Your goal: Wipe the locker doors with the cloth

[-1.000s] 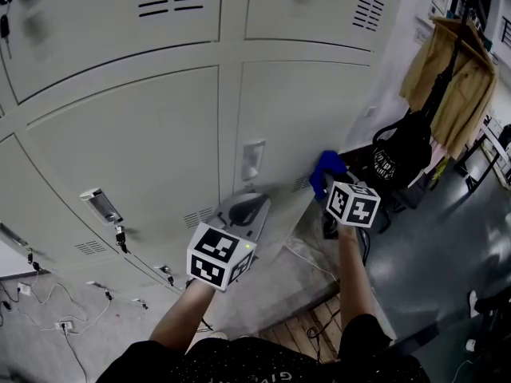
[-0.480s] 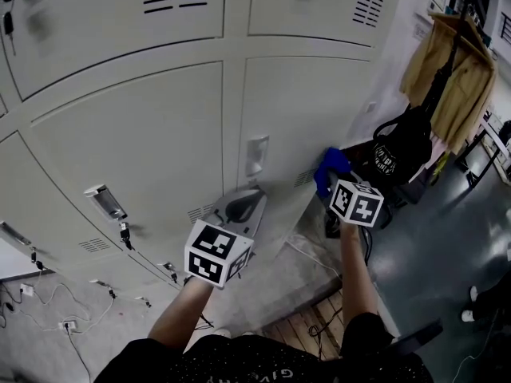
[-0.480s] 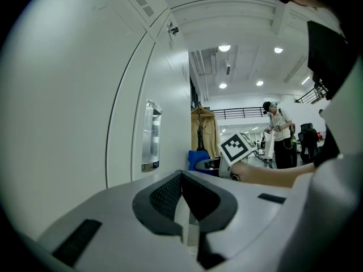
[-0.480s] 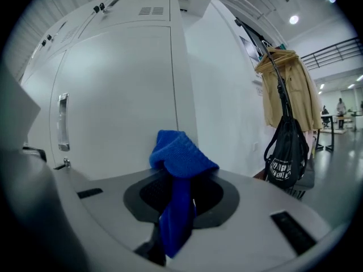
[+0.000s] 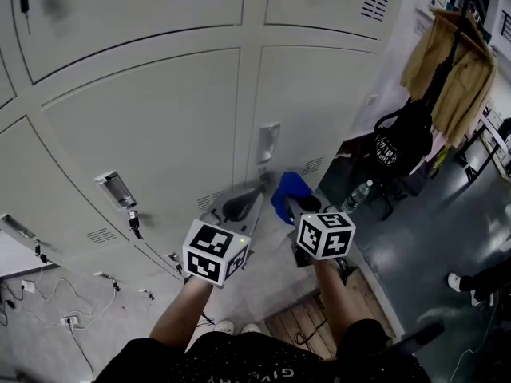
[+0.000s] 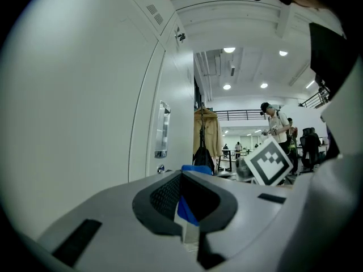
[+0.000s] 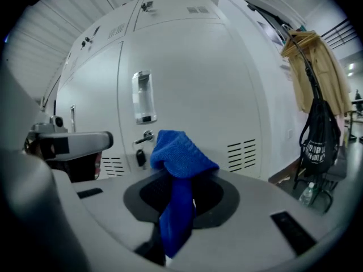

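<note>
A bank of pale grey locker doors (image 5: 319, 110) fills the head view. The blue cloth (image 5: 287, 195) is bunched in my right gripper (image 5: 294, 207), which is shut on it low in front of the bottom right door, close to its label holder (image 5: 268, 142). In the right gripper view the cloth (image 7: 180, 152) hangs over the jaws (image 7: 181, 208), a short way off the door (image 7: 187, 55) and its keyed handle (image 7: 144, 137). My left gripper (image 5: 239, 206) sits just left of it, shut and empty, alongside the door (image 6: 85, 95); the cloth (image 6: 195, 169) shows beyond its jaws (image 6: 190, 203).
A tan coat (image 5: 451, 78) and a black bag (image 5: 399, 150) hang on a rack at the right, with a water bottle (image 5: 357, 196) below. Cables (image 5: 64, 321) lie on the floor at the left. Wooden boards (image 5: 299, 325) lie by my feet. People (image 6: 276, 126) stand far off.
My right gripper has carried the cloth left and down, from beside the black bag to in front of the bottom right door, close to the left gripper. The left gripper has hardly moved.
</note>
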The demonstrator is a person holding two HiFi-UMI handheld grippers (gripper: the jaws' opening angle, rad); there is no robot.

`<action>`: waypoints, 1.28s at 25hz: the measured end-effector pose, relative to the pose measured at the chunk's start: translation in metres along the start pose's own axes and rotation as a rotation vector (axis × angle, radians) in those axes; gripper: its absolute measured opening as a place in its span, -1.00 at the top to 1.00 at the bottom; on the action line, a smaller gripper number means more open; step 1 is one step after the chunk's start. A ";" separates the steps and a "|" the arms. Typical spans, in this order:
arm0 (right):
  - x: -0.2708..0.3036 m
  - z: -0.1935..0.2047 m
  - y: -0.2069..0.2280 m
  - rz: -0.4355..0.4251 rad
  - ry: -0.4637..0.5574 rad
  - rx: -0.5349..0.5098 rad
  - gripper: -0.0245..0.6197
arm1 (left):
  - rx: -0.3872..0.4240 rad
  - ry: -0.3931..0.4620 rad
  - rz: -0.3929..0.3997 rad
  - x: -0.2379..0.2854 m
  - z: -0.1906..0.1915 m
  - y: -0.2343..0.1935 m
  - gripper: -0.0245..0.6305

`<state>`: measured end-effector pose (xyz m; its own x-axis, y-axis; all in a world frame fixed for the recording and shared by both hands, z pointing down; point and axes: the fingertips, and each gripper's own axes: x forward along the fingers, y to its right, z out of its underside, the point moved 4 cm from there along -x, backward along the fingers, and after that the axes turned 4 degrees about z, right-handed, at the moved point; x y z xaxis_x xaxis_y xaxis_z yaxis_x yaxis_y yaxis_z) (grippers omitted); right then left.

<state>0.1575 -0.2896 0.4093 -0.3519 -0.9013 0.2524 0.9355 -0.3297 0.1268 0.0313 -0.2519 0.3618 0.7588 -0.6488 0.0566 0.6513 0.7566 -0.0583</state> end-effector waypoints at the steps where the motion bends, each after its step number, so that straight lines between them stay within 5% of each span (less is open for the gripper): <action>1: 0.001 0.008 -0.011 -0.019 -0.014 0.002 0.68 | -0.001 0.001 -0.002 -0.004 0.001 0.000 0.90; 6: 0.013 0.031 -0.051 -0.076 -0.060 -0.002 0.68 | 0.000 0.002 -0.015 -0.020 0.003 -0.003 0.90; 16: 0.035 0.013 -0.078 -0.104 -0.024 -0.024 0.68 | 0.001 0.010 -0.043 -0.035 0.001 -0.010 0.90; 32: 0.044 0.012 -0.018 0.000 -0.028 0.033 0.68 | 0.003 0.006 -0.018 -0.011 0.001 -0.006 0.90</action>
<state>0.1245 -0.3196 0.4294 -0.3532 -0.8930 0.2791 0.9341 -0.3199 0.1586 0.0190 -0.2498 0.3621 0.7472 -0.6626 0.0513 0.6646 0.7452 -0.0549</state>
